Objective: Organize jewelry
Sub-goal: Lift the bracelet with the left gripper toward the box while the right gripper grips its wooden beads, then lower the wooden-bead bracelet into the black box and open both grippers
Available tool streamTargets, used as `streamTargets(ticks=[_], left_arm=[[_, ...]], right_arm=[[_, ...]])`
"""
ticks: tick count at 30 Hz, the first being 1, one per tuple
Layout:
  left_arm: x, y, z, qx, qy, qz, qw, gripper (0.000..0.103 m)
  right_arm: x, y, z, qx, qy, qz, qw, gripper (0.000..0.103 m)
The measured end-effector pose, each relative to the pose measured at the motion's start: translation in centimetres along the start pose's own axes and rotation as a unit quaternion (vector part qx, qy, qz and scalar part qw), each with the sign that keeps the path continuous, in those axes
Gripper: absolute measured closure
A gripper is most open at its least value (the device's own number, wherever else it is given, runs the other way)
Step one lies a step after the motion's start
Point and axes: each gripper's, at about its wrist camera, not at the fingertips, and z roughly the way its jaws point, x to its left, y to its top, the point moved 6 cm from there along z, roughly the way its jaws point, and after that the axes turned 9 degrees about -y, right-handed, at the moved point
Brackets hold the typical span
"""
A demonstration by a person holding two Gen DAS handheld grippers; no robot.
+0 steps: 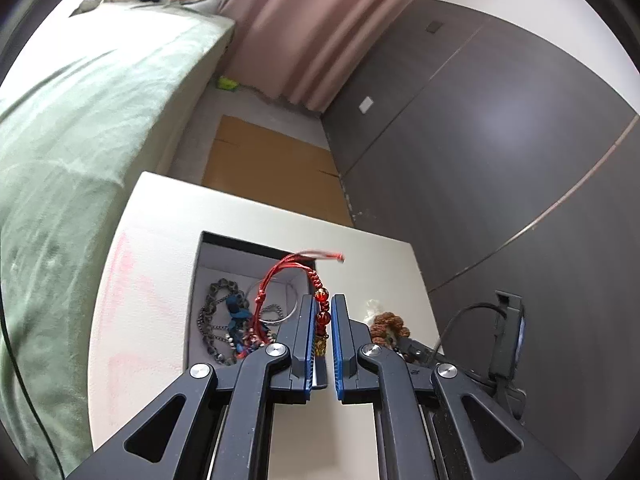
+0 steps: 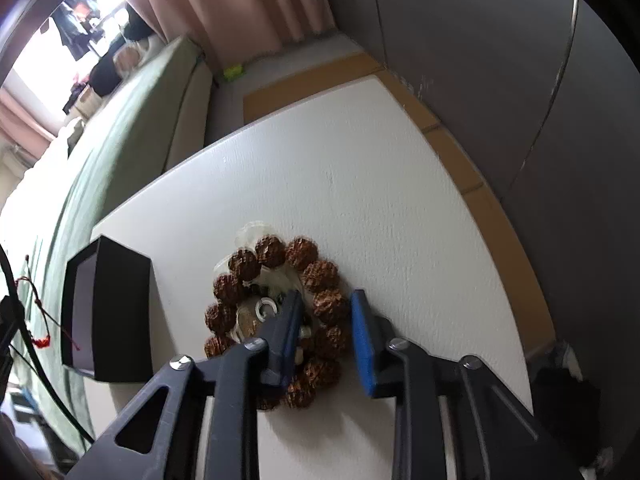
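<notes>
Left gripper [image 1: 322,312] pinches red bracelet [image 1: 322,306] above jewelry box [image 1: 208,248]

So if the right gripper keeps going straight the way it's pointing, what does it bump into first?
Probably the brown bead bracelet: the open right gripper straddles one side of its ring on the white table. Depth is hard to judge.

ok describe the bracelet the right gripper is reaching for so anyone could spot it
On the white table, right of the black box, lies a ring of beads. The right gripper is open over its right side. Its beads are big, brown and knobbly, unlike the thin red cord bracelet.
</notes>
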Motion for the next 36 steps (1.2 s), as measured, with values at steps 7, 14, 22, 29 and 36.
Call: streamTargets(ticks=[7,14,22,29,36], left_arm=[[1.2,0.7,-1.8,-0.026,0.006,-0.027,0.9993,0.048],[2.5,1.3,-3.8,-0.039,0.019,-0.04,0.9982,0.048],[2.6,1.7,-4.6,-0.044,0.008,-0.045,0.998,0.048],[3.8,2.4,-6.1,-0.06,-0.002,-0.064,0.9961,0.048],[5.2,2.9,-6.9,-0.074,-0.003,-0.088,0.9933,0.048]], right_arm=[[0.5,0.1,-3.4,-0.037,0.051,0.028,0.998,0.083],[3.1,-0.6,-8.5,-0.093,0.128,0.022,0.987,0.083],[6.9,-1.0,-11.9,-0.139,0.173,-0.001,0.975,0.083],[10.9,-1.5,-13.6,-0.169,0.22,-0.013,0.961,0.083],[15.4,-1.4,-12.0,-0.148,0.285,-0.007,0.947,0.083]])
